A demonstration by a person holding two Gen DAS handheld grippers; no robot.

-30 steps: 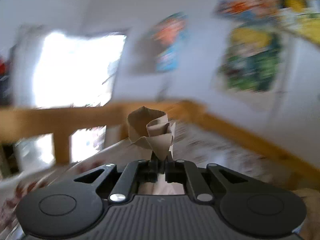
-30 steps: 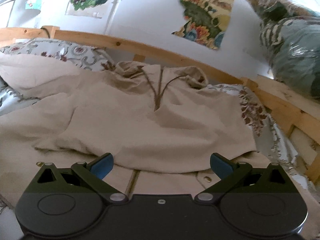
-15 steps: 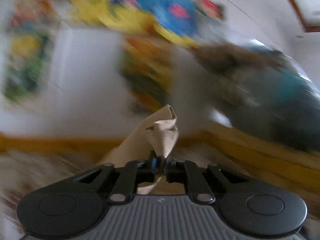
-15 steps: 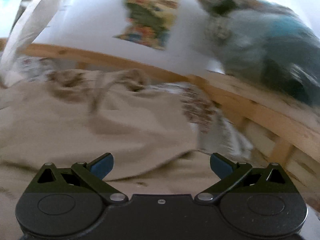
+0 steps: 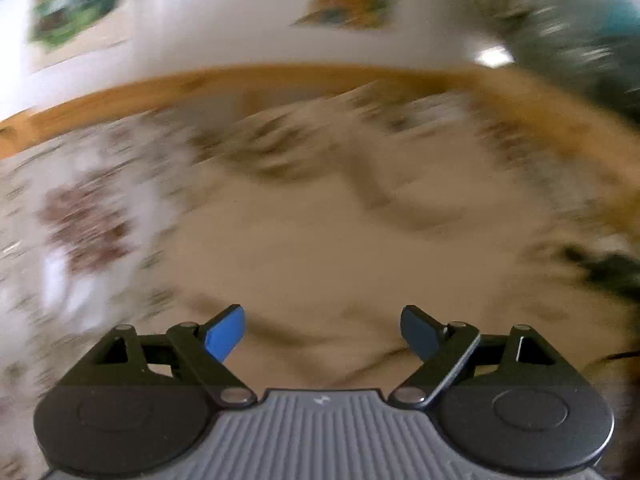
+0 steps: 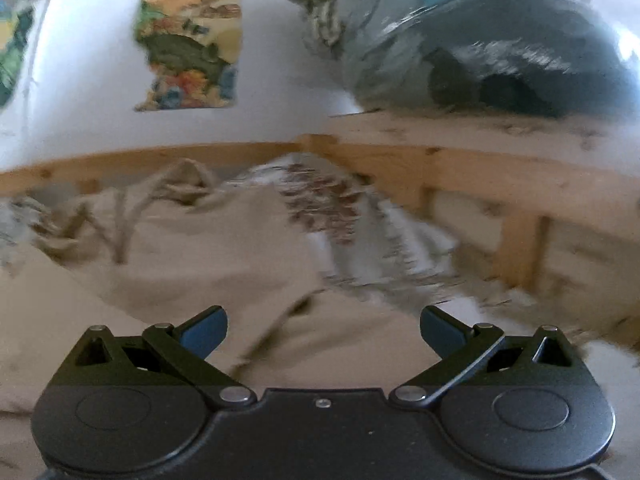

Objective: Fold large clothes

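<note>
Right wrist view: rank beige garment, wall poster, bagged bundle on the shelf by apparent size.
1. beige garment, though it is nearest the camera.
2. bagged bundle, fills the upper right.
3. wall poster, smallest.

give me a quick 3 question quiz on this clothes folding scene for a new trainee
1. True or false: the left gripper is clamped on the beige shirt.
2. What does the shirt lie on: A) a wooden table, B) a flowered bedsheet, C) a bare floor?
3. Fill in: behind the bed runs a wooden ____.

Key:
1. False; its jaws stand wide apart, as do those of the right gripper.
2. B
3. rail
</note>
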